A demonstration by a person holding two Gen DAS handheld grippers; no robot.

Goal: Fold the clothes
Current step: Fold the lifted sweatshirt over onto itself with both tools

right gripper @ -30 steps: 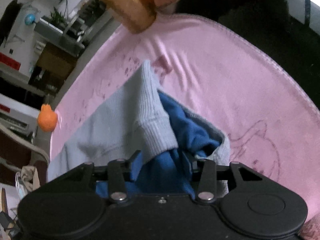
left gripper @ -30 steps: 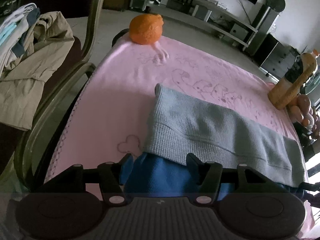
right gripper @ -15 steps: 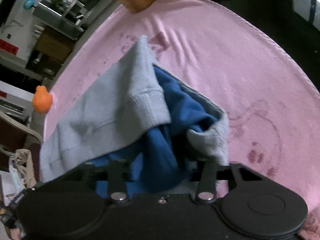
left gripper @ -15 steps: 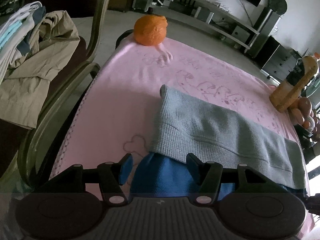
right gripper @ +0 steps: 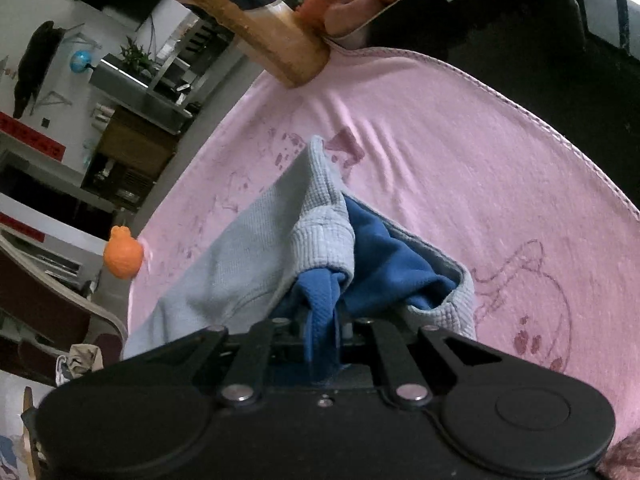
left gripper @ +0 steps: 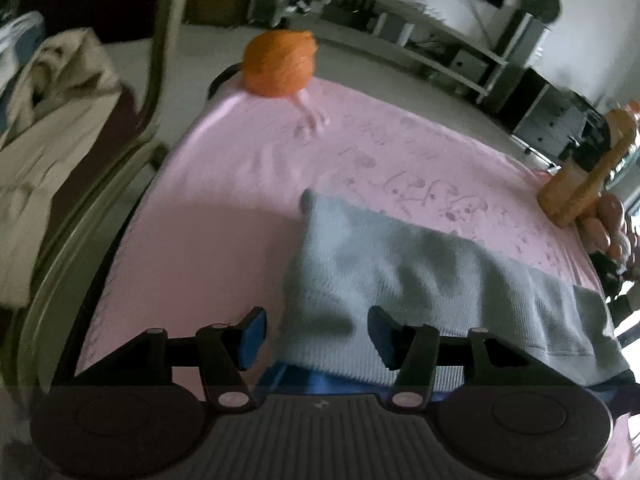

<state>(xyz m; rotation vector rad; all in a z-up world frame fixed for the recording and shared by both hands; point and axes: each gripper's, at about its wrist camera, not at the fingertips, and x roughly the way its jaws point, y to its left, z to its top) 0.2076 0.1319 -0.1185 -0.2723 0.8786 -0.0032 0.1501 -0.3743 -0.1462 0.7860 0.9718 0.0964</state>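
A grey waffle-knit garment (left gripper: 400,280) with a blue lining lies on a pink printed cloth (left gripper: 240,184) that covers the table. My left gripper (left gripper: 316,334) stands over the garment's near left corner. Its jaws are closing, with the grey hem between them, and the left pad is still clear of the cloth. In the right wrist view the garment (right gripper: 248,264) is bunched and lifted at its near end. My right gripper (right gripper: 324,320) is shut on a fold of the blue lining (right gripper: 320,300).
An orange round thing (left gripper: 278,64) sits at the pink cloth's far corner. A bottle of orange drink (left gripper: 580,188) and a tray of fruit (right gripper: 352,4) stand at the far right edge. A chair (left gripper: 100,200) with a beige jacket (left gripper: 48,120) is at the left.
The right jaws closed on the blue lining and raised that end of the garment. The left gripper slid forward over the grey hem and its jaws narrowed.
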